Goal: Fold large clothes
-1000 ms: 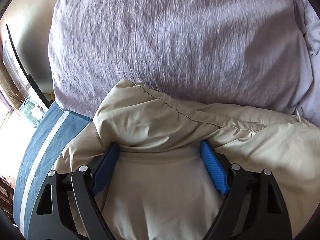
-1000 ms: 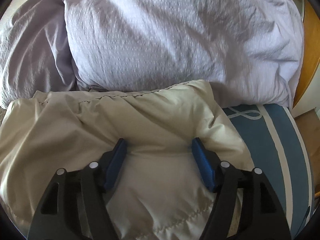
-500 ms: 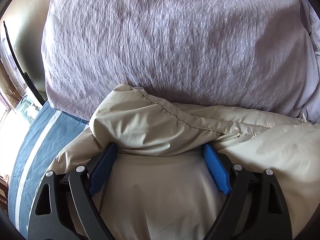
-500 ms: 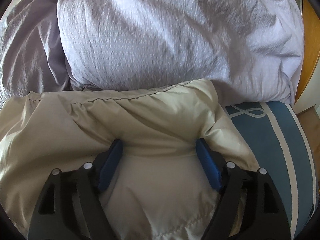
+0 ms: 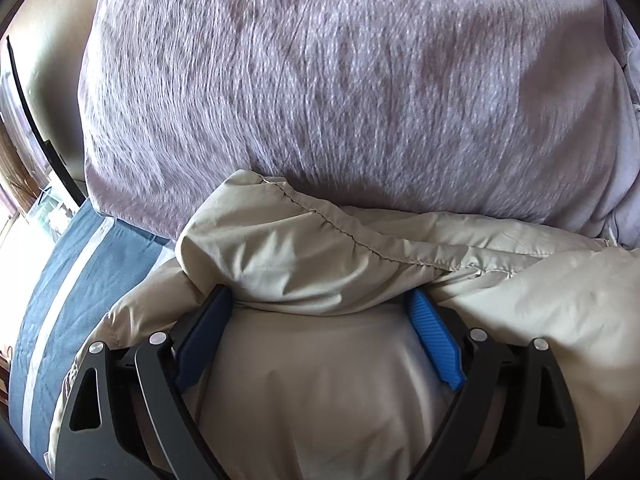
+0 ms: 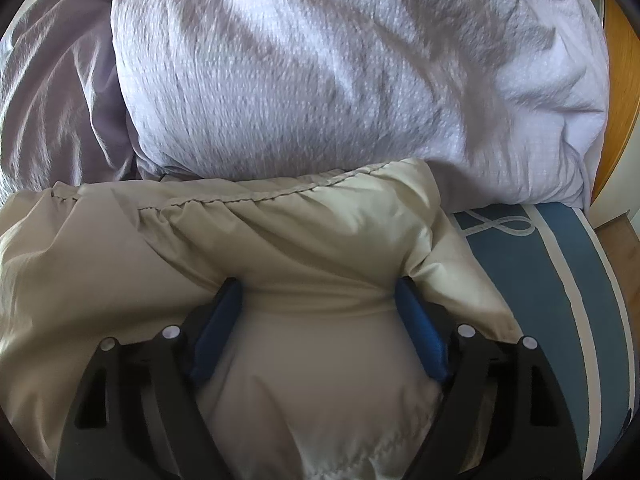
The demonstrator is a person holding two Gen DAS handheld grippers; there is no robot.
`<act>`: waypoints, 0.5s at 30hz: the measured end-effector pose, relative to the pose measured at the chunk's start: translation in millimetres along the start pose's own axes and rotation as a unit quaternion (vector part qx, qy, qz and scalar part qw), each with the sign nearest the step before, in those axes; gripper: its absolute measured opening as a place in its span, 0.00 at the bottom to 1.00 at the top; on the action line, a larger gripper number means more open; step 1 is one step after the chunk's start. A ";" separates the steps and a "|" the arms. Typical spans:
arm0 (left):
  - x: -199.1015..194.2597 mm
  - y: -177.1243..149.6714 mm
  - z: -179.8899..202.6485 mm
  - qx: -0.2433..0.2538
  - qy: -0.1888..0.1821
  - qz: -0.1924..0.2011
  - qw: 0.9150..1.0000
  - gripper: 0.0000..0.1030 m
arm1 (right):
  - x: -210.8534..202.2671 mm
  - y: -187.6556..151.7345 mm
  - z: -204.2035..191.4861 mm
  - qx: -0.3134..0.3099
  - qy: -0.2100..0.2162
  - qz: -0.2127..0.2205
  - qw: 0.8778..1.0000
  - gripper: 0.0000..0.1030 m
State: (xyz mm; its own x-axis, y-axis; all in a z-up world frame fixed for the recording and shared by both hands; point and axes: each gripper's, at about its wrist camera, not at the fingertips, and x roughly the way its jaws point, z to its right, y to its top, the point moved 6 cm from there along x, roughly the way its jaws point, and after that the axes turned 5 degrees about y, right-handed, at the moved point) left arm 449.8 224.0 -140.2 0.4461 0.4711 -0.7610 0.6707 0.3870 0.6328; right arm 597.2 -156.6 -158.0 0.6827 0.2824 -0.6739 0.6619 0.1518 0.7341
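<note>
Pretty clearly a bedroom in someone's home: there's a bed with a blue striped bedspread (image 6: 560, 300) and two plump lilac pillows (image 6: 340, 80) just ahead of the tool. Wooden furniture (image 6: 618, 80) sits off to its right.

Left gripper (image 5: 320, 312) angled down over beige padded garment (image 5: 312, 256). Jaws spread wide; blue pads (image 5: 434, 340) flank a puffed fold, fabric bulging between them, fingertips buried under the fold. Stitched hem runs across garment's far edge, butting against lilac pillow (image 5: 340, 72). Blue bedcover with pale stripe (image 5: 60, 300) exposed at the bed's left edge.
</note>
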 end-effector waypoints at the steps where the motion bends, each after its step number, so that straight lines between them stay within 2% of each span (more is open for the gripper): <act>1: 0.5 0.3 -0.3 0.000 0.000 0.000 1.000 0.87 | 0.2 0.3 0.0 0.000 0.000 0.001 1.000 0.78; 9: 3.5 -1.7 1.8 -0.004 -0.002 -0.002 1.000 0.87 | 4.4 -4.2 -4.5 -0.001 0.001 0.008 1.000 0.79; 15: -5.6 -2.5 -2.9 0.003 0.000 -0.022 1.000 0.87 | 3.7 -0.4 -1.2 0.009 0.016 -0.028 0.999 0.79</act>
State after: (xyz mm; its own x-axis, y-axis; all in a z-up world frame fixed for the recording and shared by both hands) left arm 443.9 222.7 -137.1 0.4153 0.4539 -0.7884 0.6940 0.4022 0.5971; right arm 599.0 -154.5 -160.7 0.6348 0.3035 -0.7105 0.7042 0.1512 0.6938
